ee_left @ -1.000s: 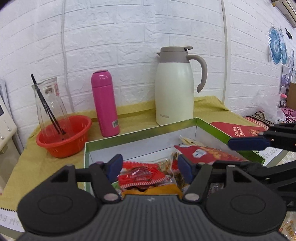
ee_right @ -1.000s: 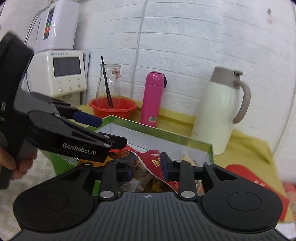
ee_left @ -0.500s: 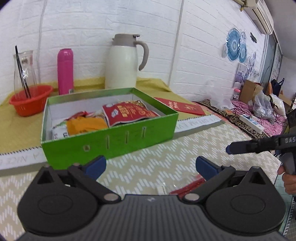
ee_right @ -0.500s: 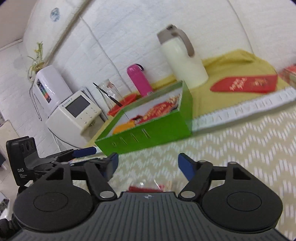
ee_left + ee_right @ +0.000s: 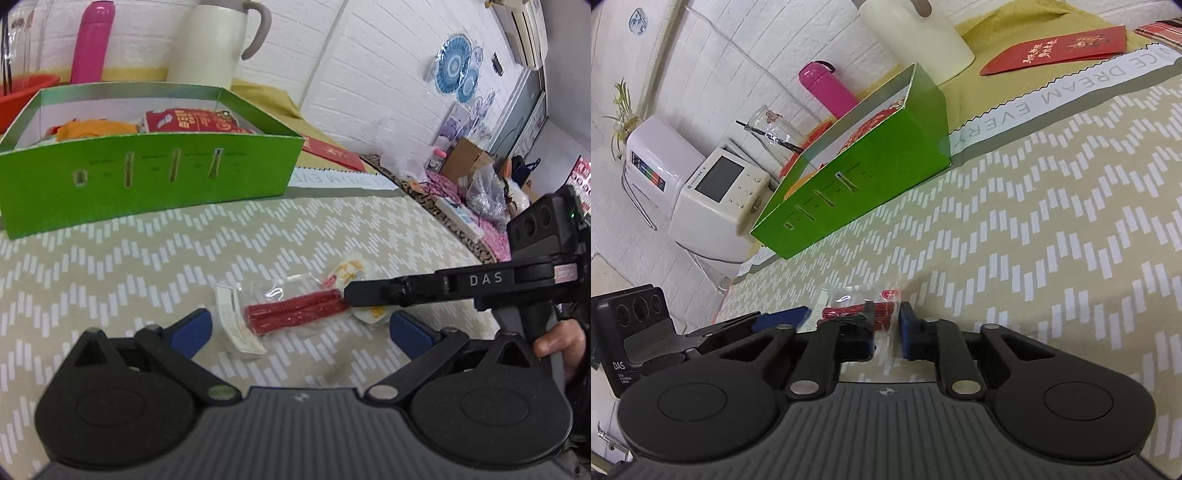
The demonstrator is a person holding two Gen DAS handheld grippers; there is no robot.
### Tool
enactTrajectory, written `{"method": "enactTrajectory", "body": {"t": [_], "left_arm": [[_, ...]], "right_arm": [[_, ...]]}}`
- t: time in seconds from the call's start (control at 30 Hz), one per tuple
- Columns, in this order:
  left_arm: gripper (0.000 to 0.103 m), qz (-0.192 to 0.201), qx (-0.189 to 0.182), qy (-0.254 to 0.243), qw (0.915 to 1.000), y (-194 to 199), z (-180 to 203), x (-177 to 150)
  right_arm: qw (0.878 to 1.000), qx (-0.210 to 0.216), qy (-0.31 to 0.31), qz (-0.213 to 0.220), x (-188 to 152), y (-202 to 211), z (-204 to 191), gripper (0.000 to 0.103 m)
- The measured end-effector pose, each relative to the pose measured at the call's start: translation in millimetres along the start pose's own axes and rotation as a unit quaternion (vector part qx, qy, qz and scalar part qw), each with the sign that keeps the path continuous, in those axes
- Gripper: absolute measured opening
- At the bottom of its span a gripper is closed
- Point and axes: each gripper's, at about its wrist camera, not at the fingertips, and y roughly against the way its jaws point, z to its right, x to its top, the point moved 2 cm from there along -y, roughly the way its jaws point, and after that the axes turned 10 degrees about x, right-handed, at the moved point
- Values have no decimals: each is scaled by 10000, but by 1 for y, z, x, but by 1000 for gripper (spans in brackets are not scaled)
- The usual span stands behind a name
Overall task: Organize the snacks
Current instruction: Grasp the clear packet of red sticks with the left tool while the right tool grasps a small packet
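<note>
A clear packet of red snack sticks lies on the zigzag tablecloth in front of both grippers. My left gripper is open, its blue pads on either side of the packet's near end. My right gripper has narrowed around the packet's other end, the jaws close to the wrapper; it shows from the right in the left wrist view. The green box holds an orange packet and a red packet.
Behind the box stand a pink bottle, a cream thermos jug and a red bowl. A red envelope lies on the yellow cloth. A white appliance stands at the table's left end.
Both grippers left the box, pulled back and came down over the tablecloth. They now bracket the red-stick packet, and the right jaws have narrowed around its end.
</note>
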Motion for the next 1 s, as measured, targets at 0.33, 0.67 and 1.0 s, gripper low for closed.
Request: {"method": "enactTrajectory", "body": {"t": [0.33,0.67,1.0], "left_arm": [[30,182,-112,534,9983,6,-20,0],[6,181,2,629,9979,11,-23,-3],[5,443,198,466,9977,27,-18,5]], "right_arm": [[9972,345,-565,357,-9,14,14,4],[9974,423,-385,440,-14,19,2,4],[9969,489,-230,566,-6,19,-14,4]]}}
